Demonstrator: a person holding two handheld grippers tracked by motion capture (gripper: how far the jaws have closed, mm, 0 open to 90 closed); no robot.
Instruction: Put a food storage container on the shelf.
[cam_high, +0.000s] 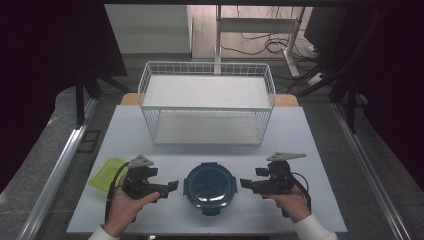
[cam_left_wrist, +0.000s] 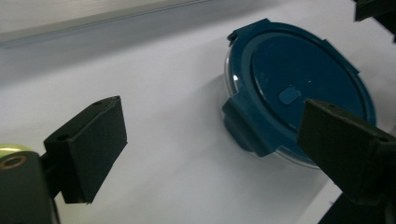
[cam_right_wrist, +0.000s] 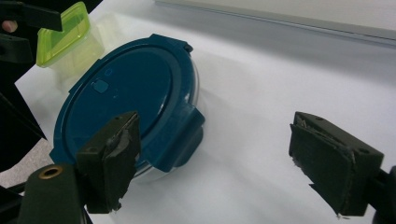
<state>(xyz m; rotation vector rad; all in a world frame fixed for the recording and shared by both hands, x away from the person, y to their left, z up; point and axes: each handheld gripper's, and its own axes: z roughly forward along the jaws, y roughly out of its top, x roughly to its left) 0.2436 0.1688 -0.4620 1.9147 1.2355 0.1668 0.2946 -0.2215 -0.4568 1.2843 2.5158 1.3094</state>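
A round clear container with a dark blue clip-on lid (cam_high: 210, 186) sits at the front middle of the white table (cam_high: 295, 135). My left gripper (cam_high: 172, 186) is just left of it, pointing at it, with its jaws wide open and empty. In the left gripper view the container (cam_left_wrist: 299, 79) lies ahead, partly behind the right-hand jaw of my left gripper (cam_left_wrist: 210, 149). My right gripper (cam_high: 246, 184) is just right of the container, also open and empty. In the right gripper view the container (cam_right_wrist: 121, 98) lies behind the left-hand jaw of my right gripper (cam_right_wrist: 224, 163); neither jaw touches it.
A small container with a lime-green lid (cam_high: 106, 172) lies at the table's front left, behind my left hand, and appears as the green-lidded container (cam_right_wrist: 63, 32) in the right gripper view. A white two-tier wire rack (cam_high: 207, 102) stands at the back of the table.
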